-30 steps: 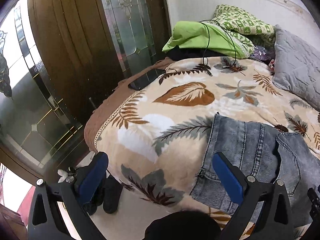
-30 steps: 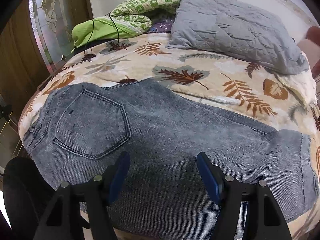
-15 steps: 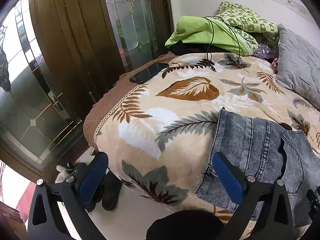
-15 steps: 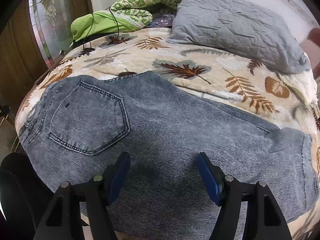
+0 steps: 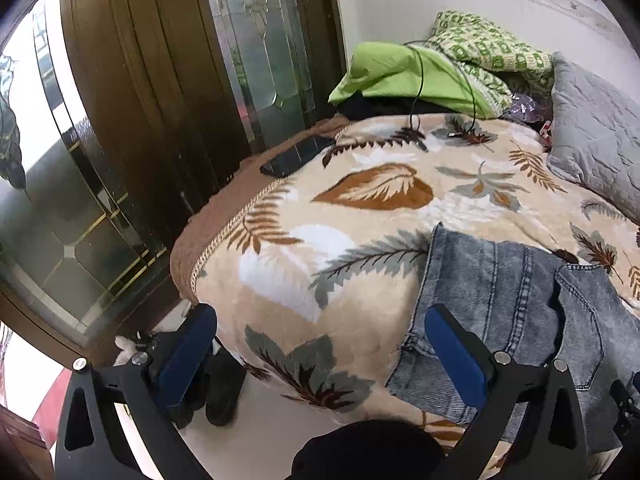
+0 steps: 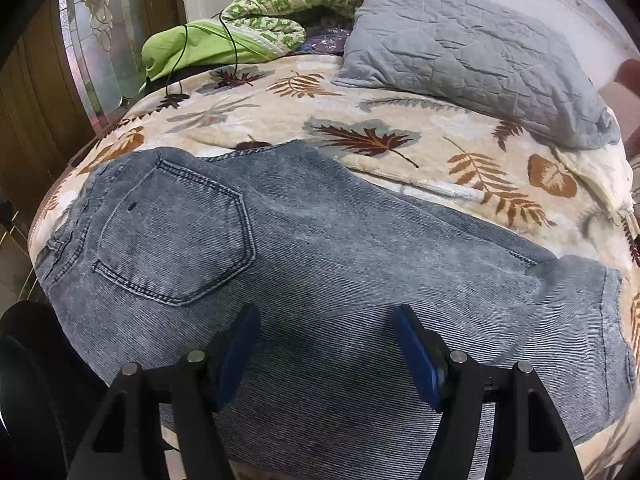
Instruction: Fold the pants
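Observation:
Grey-blue denim pants lie flat on the leaf-patterned blanket, back pocket up, waistband at the left, hems at the right. In the left wrist view the waistband end hangs near the bed's front edge. My left gripper is open and empty, held off the bed's corner just left of the waistband. My right gripper is open and empty, held over the pants' near edge, not touching the cloth as far as I can see.
A grey quilted pillow and green bedding with a black cable lie at the head of the bed. A dark phone rests on the bed's left edge. Glass-panel doors stand at the left. Black shoes sit on the floor.
Both grippers have drifted slightly; the views shift a little and the pants sit a bit lower in the right wrist view. Both stay open. The pants have not moved.

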### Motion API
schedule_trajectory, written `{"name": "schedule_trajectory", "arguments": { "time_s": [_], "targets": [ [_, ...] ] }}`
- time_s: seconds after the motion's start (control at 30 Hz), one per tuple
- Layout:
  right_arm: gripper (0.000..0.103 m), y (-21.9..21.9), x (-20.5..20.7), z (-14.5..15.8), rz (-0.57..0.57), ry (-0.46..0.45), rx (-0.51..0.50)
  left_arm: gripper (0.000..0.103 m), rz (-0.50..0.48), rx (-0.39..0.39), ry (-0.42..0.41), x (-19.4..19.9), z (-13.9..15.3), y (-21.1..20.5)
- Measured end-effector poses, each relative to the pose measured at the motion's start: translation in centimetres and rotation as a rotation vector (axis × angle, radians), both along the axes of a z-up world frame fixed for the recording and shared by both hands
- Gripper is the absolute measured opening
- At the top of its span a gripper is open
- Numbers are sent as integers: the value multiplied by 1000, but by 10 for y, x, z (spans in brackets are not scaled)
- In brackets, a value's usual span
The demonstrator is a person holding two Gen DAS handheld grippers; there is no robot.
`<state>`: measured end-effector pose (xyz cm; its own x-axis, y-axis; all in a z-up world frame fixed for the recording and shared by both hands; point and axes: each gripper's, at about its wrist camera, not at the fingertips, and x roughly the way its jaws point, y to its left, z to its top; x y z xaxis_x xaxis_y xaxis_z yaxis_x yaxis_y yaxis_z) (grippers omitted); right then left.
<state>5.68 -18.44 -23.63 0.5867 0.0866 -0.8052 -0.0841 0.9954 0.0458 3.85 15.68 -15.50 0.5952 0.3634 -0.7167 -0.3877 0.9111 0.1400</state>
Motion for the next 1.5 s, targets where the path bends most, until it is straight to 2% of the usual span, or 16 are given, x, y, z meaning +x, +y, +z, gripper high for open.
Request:
{"name": "schedule_trajectory", "arguments": {
  "time_s": [0.13, 0.23, 0.33, 0.47, 0.67, 0.77, 0.93, 1.0, 1.1, 1.17, 1.3, 1.5],
  "targets": [
    [72, -18, -5, 5, -15, -15, 26, 103, -68, -5, -23, -1, 10, -27],
    [72, -48, -11, 11, -74, -28, 89, 103, -194, -23, -2, 0, 8, -70],
    [72, -88, -22, 15, -176, -43, 134, 103, -356, -52, 56, 1, -2, -124],
    [72, -153, -46, 17, -343, -57, 206, 103, -568, -44, 151, 0, -25, -202],
    [72, -250, -94, 14, -602, -97, 318, 103, -735, 17, 231, 1, -49, -286],
    [72, -291, -122, 6, -714, -105, 409, 103, -774, 41, 257, 5, -60, -311],
    [72, -336, -157, -16, -831, -97, 592, 103, -813, 90, 304, 16, -85, -347],
    [72, -342, -164, -24, -841, -90, 650, 103, -805, 111, 329, 20, -95, -355],
    [72, -345, -164, -35, -844, -63, 711, 103, -782, 61, 339, 25, -96, -353],
    [72, -343, -160, -43, -826, -40, 770, 103, -784, 57, 350, 27, -96, -354],
    [73, -338, -148, -50, -813, -10, 778, 103, -795, 33, 352, 25, -89, -352],
    [80, -345, -140, -60, -845, -63, 818, 103, -762, 19, 363, 39, -93, -344]
  ]
}}
